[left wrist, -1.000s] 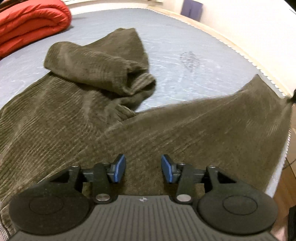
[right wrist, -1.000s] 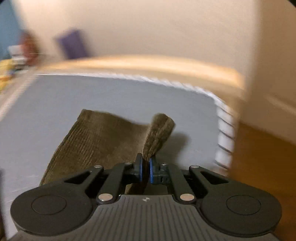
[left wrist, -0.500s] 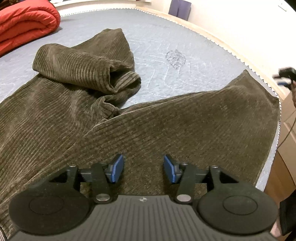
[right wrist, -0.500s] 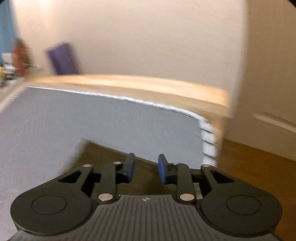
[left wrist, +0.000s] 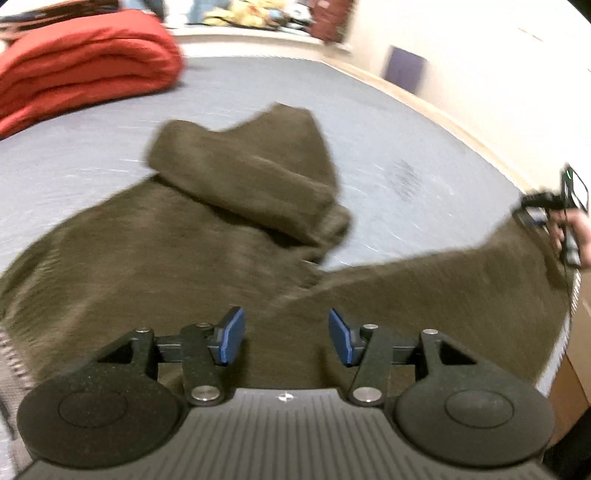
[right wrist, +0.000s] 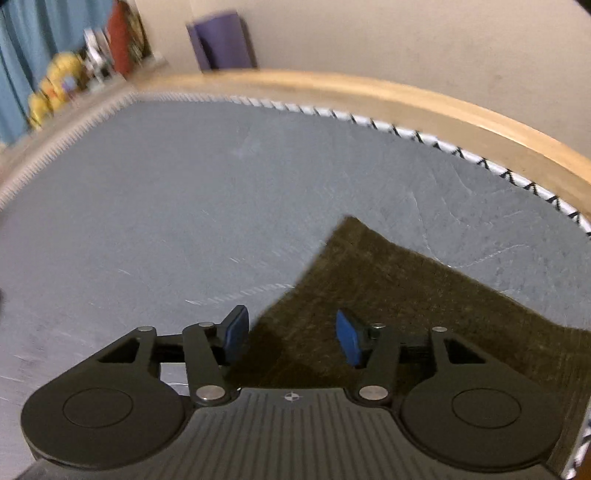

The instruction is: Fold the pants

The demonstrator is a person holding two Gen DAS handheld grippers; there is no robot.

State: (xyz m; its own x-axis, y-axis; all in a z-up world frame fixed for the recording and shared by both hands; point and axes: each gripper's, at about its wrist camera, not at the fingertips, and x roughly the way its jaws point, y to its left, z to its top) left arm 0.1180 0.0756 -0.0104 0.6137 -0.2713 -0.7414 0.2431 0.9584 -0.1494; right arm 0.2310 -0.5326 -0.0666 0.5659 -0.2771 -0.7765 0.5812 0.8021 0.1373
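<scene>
Left wrist view: the dark olive corduroy pants (left wrist: 177, 258) lie spread on a grey-blue mattress (left wrist: 258, 92), one leg doubled back into a thick bunched fold (left wrist: 251, 184) in the middle and the other leg (left wrist: 443, 291) stretched flat toward the right edge of the bed. The left gripper (left wrist: 286, 334) hangs above the cloth near the crotch with its blue pads spread apart and nothing between them; its jaws have just been opening a little further. A folded red duvet (left wrist: 81, 66) sits at the far left corner of the mattress, well apart from the pants, and a blurred row of soft toys (left wrist: 251, 16) lines the shelf behind it. A purple panel (left wrist: 404, 68) leans on the cream wall (left wrist: 480, 74). At the far right a hand (left wrist: 576, 229) holds the other tool just beside the leg's end. In the right wrist view, the right gripper (right wrist: 291, 334) hovers over the hem corner (right wrist: 354, 236) of that flat leg; its jaws have just been opening and stand apart, the cloth lying loose below them, not pinched. The mattress's zigzag-stitched border (right wrist: 406, 129) and a wooden bed frame (right wrist: 369, 88) curve behind, with a blue curtain (right wrist: 22, 55) at the upper left. Motion blur softens both pictures; no lettering or brand can be read.
</scene>
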